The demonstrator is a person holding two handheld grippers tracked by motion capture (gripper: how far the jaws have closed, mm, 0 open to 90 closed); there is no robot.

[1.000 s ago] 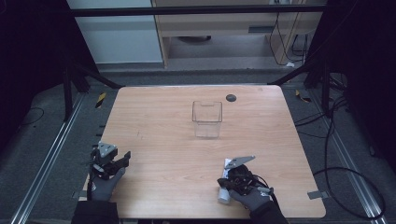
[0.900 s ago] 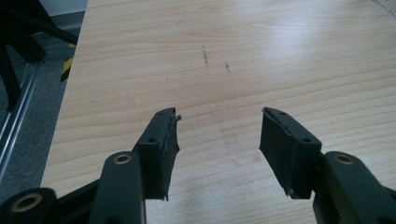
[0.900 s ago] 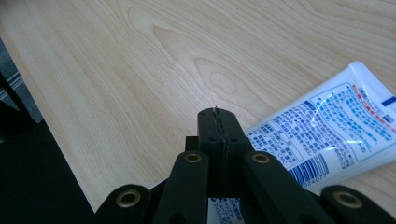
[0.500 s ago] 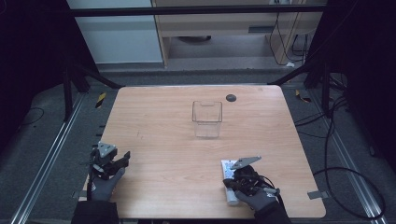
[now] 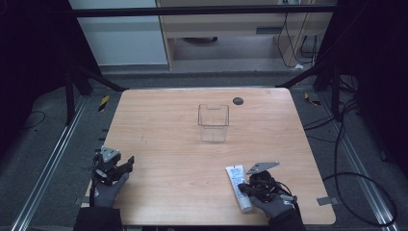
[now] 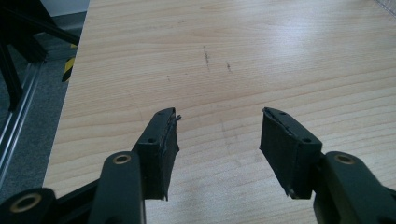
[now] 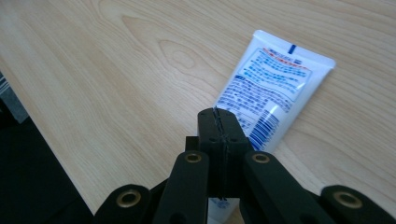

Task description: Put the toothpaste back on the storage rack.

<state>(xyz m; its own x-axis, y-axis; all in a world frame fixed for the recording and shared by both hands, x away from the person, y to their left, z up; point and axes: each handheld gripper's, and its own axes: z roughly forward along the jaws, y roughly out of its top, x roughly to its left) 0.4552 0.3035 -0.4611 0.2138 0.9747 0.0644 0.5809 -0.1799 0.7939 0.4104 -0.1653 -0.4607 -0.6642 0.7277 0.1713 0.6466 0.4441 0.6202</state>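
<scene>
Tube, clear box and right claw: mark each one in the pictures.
Tube [image 7: 273,88], right gripper view, on its printed label.
Clear box [image 5: 213,123], high view, on its front wall.
Right claw [image 7: 219,122], right gripper view, at the seam between its shut tips.

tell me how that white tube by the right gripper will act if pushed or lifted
The tube lies flat with a crimped end, so it will likely slide rather than roll. Its body looks like soft plastic, so jaws would probably dent it. Its glossy skin may be slippery.
</scene>
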